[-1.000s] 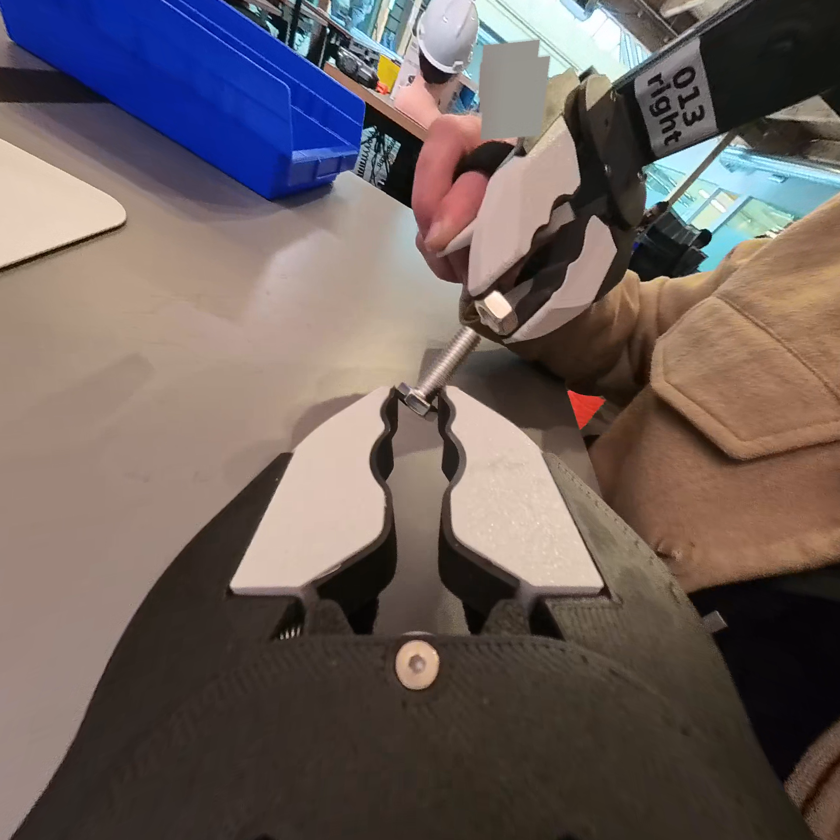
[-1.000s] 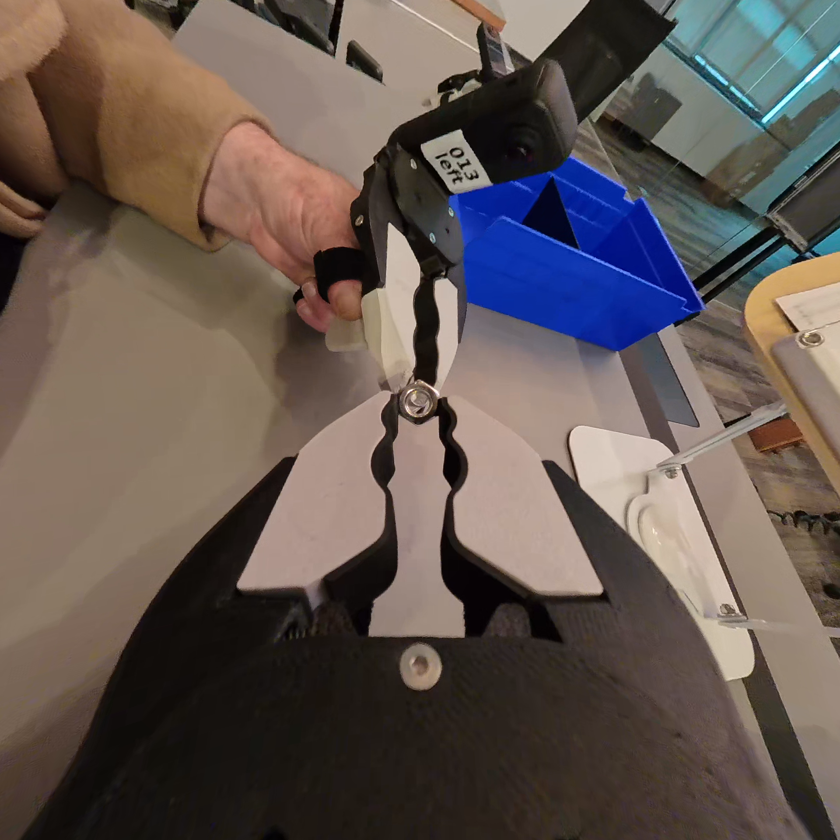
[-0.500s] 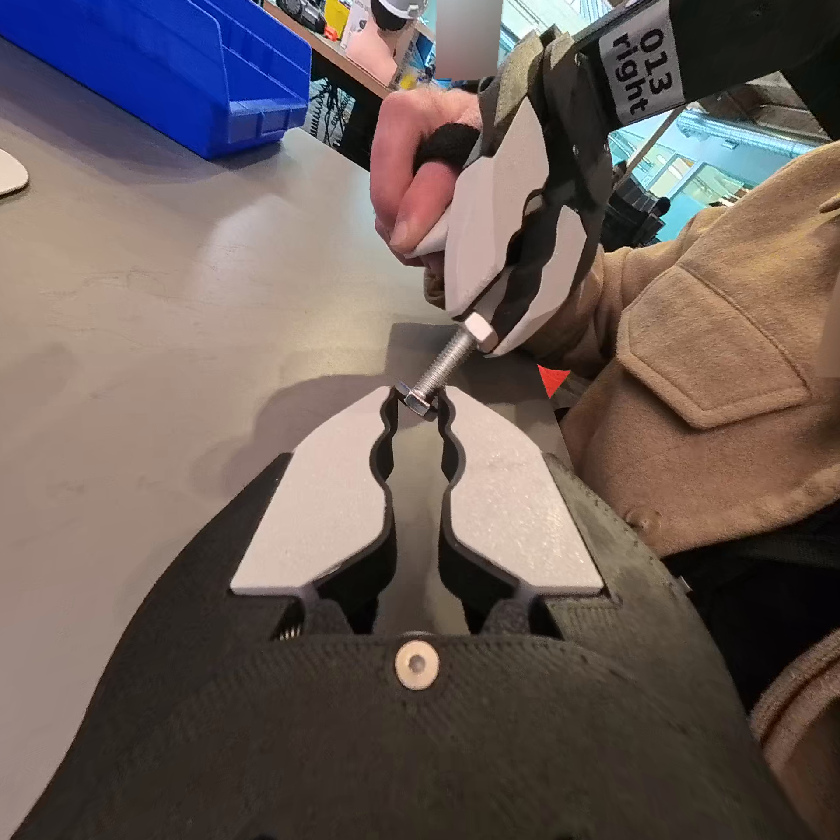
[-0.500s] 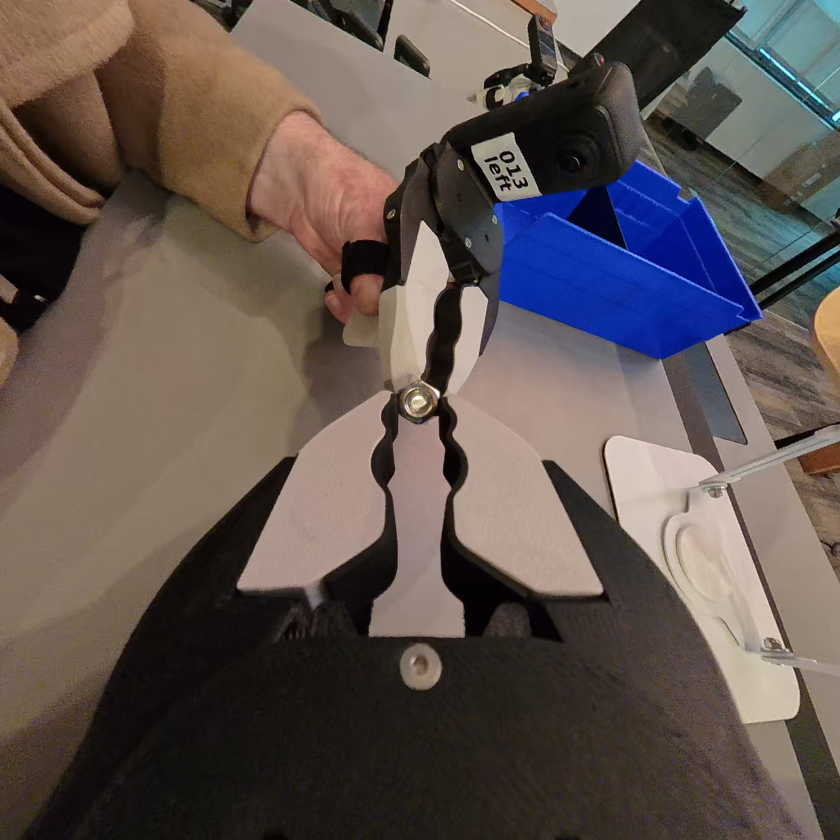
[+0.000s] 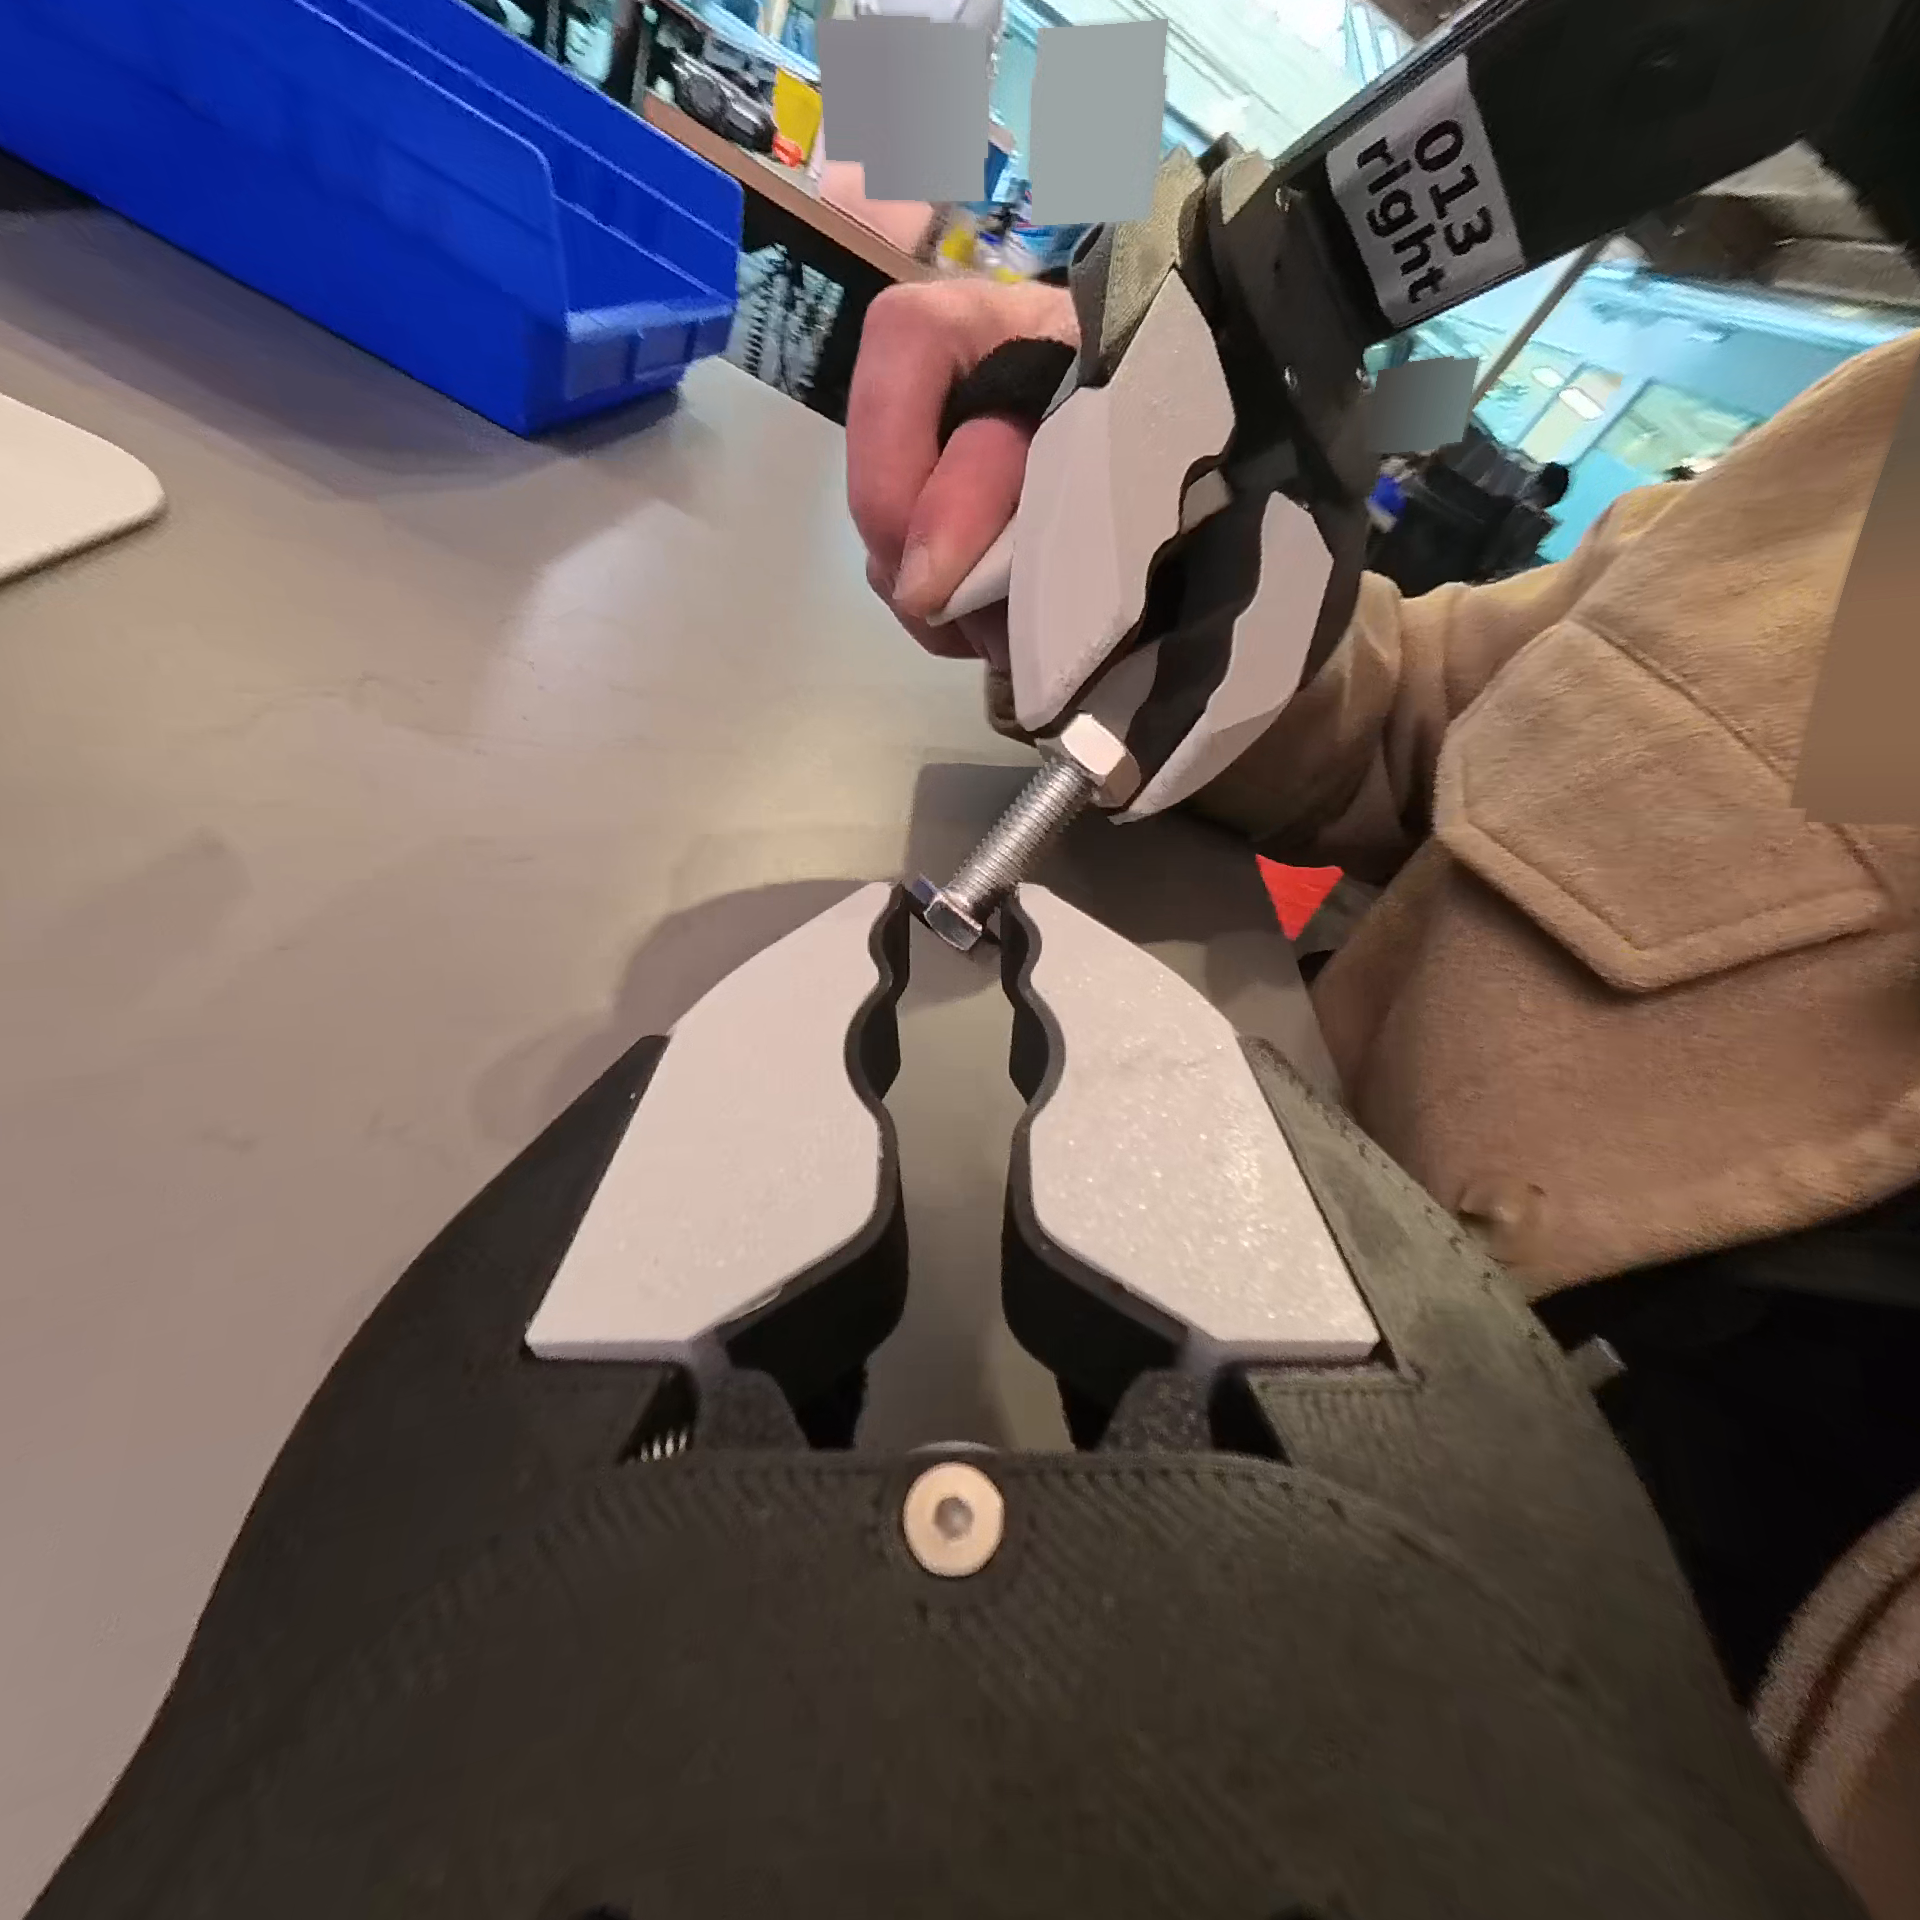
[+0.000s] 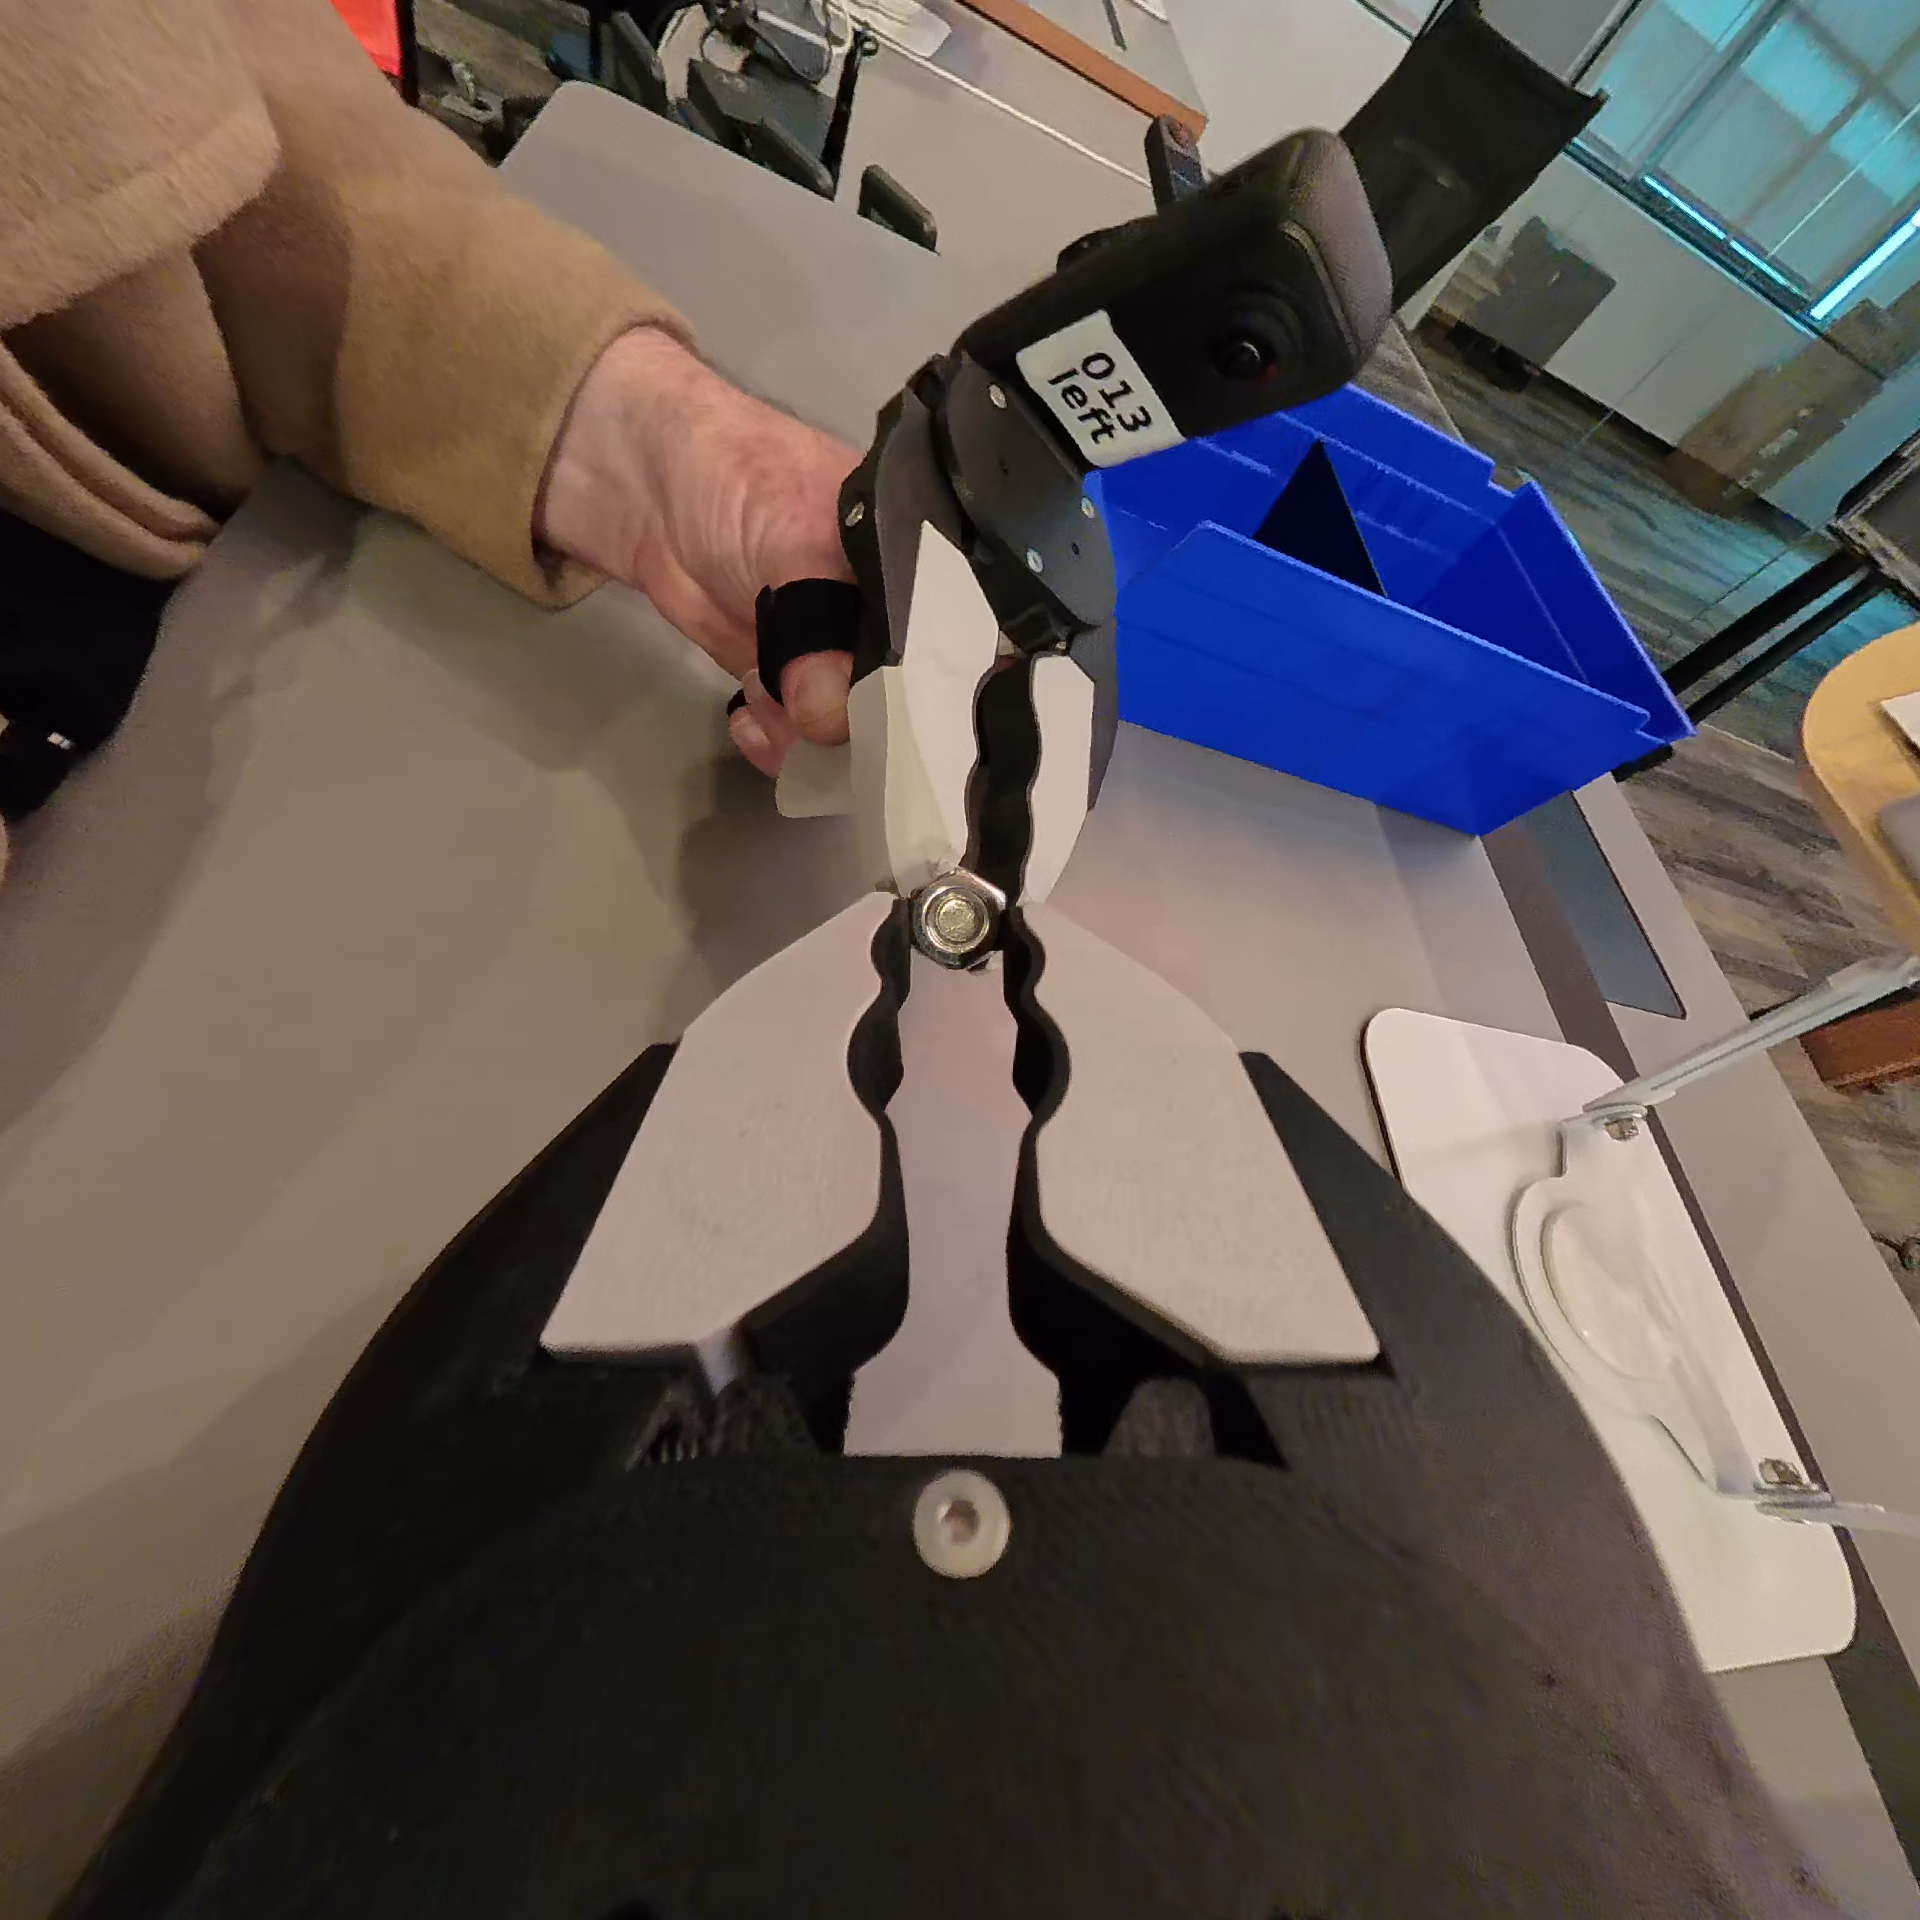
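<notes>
Two grips along one silver threaded steel bolt (image 5: 1023, 831): clamped its head in left tool (image 5: 951, 916), silver hex nut (image 5: 1091, 764) in right tool (image 6: 956, 933), shaft spanning between.

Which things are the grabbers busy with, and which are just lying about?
In use: left gripper, jaws shut on the bolt; right gripper, jaws shut on the nut at the bolt's other end.
Lying about: blue bin; white board with a clear plastic piece on it; both on the grey table.
</notes>
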`<state>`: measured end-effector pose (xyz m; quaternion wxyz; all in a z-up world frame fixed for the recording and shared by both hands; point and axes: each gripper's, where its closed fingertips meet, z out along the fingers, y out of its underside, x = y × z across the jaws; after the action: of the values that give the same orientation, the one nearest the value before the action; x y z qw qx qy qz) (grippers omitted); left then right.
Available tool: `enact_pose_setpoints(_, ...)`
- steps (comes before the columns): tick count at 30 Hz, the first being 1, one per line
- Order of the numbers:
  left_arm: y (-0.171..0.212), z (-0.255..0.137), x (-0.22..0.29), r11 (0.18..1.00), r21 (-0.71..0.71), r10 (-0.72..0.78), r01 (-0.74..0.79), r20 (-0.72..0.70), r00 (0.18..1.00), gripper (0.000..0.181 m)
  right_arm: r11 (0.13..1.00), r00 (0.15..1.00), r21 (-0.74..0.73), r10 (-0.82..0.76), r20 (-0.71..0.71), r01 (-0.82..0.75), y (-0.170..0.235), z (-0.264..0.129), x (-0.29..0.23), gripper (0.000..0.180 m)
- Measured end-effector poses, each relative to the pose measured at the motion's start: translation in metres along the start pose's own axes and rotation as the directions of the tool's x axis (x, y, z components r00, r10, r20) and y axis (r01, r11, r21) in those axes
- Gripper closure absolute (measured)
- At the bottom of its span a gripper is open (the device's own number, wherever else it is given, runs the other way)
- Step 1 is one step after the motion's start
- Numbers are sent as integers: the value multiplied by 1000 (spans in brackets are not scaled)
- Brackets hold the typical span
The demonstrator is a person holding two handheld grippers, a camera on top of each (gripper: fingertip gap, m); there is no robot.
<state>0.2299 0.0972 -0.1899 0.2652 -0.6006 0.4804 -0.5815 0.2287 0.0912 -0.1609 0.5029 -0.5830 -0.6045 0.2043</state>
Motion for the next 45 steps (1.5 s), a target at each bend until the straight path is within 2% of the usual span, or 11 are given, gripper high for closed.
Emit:
enact_pose_setpoints(10,-13,-9,-16,993,36,107,-117,194,975,165,994,989,78,83,-124,-74,-1,5,19,162)
enact_pose_setpoints(14,-21,-14,-22,981,44,166,-188,301,939,165,981,972,139,159,-174,-136,-2,6,28,162)
enact_pose_setpoints(19,-29,-22,-28,950,-5,282,-312,442,851,165,948,938,227,273,-215,-224,-5,9,36,162)
enact_pose_setpoints(24,-40,-27,-30,932,13,303,-361,520,799,165,882,879,343,414,-237,-323,-11,8,45,162)
enact_pose_setpoints(27,-43,-32,-34,910,-34,351,-412,590,727,165,827,822,394,514,-244,-401,-11,10,50,162)
enact_pose_setpoints(32,-46,-39,-40,882,-112,409,-458,663,627,165,686,705,483,686,-180,-544,-9,15,56,162)
enact_pose_setpoints(45,-45,-36,-42,903,-68,365,-424,642,674,165,721,732,471,650,-206,-508,-11,14,59,162)
